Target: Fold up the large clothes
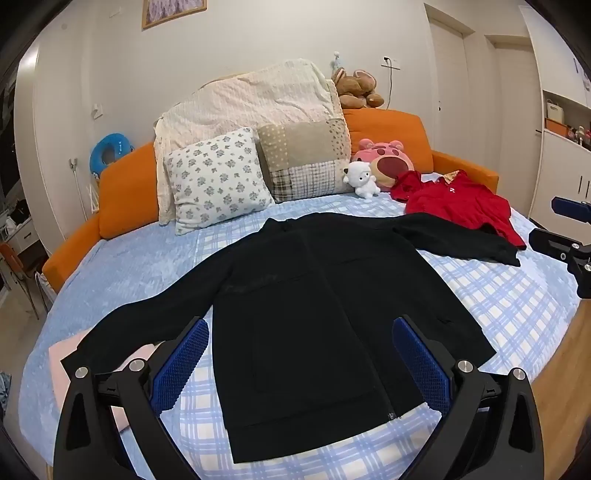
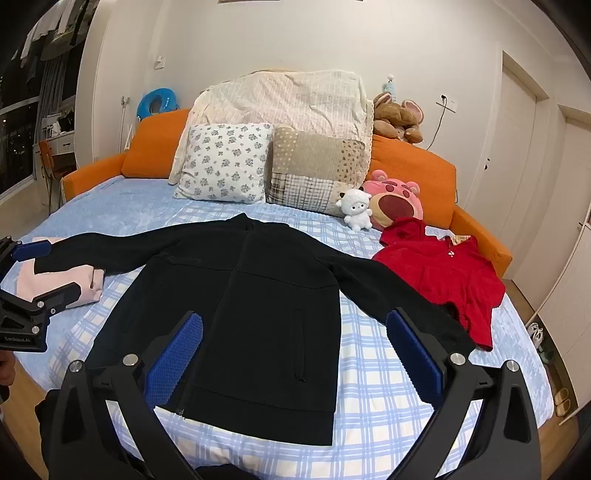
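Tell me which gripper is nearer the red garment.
Right. The right gripper hovers over the black jacket's right half, with the red garment just beyond its right finger. The left gripper is over the jacket's left half, farther away.

A round bed (image 2: 388, 376) with a blue checked sheet fills the room, backed by a curved orange headboard (image 2: 417, 166). Against it lean a floral pillow (image 2: 225, 162), a patchwork pillow (image 2: 314, 170) and a cream quilt (image 2: 288, 99). The plain white wall (image 2: 295, 40) carries a socket (image 2: 445, 101) and a framed picture (image 1: 173, 13). White doors (image 2: 513, 147) stand at the right, above wooden floor (image 2: 554, 435). At the left, a dark window (image 2: 22, 122), probably night outside.
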Tool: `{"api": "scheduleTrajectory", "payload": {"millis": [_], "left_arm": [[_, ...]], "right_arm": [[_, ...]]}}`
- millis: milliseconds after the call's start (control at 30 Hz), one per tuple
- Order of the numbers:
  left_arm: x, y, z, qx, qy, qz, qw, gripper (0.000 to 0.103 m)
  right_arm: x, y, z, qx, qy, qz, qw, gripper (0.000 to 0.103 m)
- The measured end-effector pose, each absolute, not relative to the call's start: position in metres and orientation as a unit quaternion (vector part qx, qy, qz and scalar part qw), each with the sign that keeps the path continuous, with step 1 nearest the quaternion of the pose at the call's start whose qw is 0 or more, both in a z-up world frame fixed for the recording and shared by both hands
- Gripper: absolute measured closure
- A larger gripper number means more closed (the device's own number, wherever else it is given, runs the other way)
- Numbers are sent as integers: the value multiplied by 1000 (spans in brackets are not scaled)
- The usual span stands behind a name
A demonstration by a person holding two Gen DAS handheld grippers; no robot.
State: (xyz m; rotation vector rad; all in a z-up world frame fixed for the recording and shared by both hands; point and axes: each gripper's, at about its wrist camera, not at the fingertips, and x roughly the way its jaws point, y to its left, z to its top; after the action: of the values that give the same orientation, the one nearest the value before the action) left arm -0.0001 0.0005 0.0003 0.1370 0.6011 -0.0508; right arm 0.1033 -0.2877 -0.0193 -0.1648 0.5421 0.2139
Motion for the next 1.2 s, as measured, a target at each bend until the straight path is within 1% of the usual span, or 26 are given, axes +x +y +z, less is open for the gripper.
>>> {"api": "scheduleTrajectory", "payload": {"millis": [300, 633, 1200], "left_arm": [[0, 2, 1, 66, 297, -27, 952, 2], [0, 6, 0, 51, 298, -24, 953, 2], [1, 6, 7, 57, 294, -23, 954, 2]], "right_arm": [[97, -288, -15, -80, 262, 102, 956, 4], [101, -285, -23, -84, 265, 104, 955, 4], [104, -283, -19, -88, 265, 102, 955, 4]]}}
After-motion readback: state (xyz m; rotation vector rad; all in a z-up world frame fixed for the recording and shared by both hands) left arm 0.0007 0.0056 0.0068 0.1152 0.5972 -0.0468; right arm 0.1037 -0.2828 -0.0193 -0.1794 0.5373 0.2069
